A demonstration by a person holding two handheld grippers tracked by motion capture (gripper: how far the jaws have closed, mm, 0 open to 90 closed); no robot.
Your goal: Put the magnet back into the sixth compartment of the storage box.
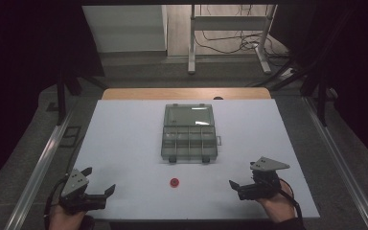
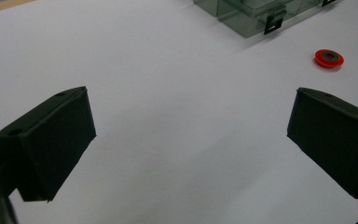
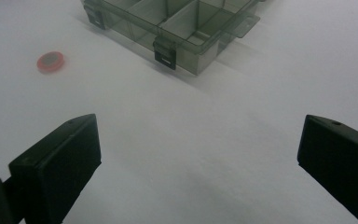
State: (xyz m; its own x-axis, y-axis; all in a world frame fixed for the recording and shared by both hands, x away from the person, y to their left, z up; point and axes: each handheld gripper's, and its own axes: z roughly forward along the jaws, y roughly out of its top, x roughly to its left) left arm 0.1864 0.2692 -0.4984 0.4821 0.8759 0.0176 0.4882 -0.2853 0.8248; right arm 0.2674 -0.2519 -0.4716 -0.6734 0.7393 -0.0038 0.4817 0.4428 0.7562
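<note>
At the near left corner of the white table point(image 1: 124, 139), the left gripper point(image 1: 101, 183) sat low in the person's left hand point(image 1: 67, 221), its jaws spread wide with nothing between them and pointing toward the middle of the table. In the left gripper view the same two black jaws stood far apart over bare white surface, with the red disc point(image 2: 329, 58) lying flat beyond the right-hand jaw. In the high view that small red disc point(image 1: 174, 182) lay alone on the table, near the front edge, roughly midway between the two grippers and well apart from both. Just beyond it stood the clear compartment box point(image 1: 189, 139), its lid open and tilted back on the far side, the divided tray empty as far as could be seen; its two dark latches faced the near side. At the near right, the right gripper point(image 1: 231, 184) was held in the person's right hand point(image 1: 279, 205), jaws likewise wide apart and empty, aimed left toward the disc. The right gripper view showed the box point(image 3: 177, 25) ahead and the disc point(image 3: 51, 61) to its left.
</note>
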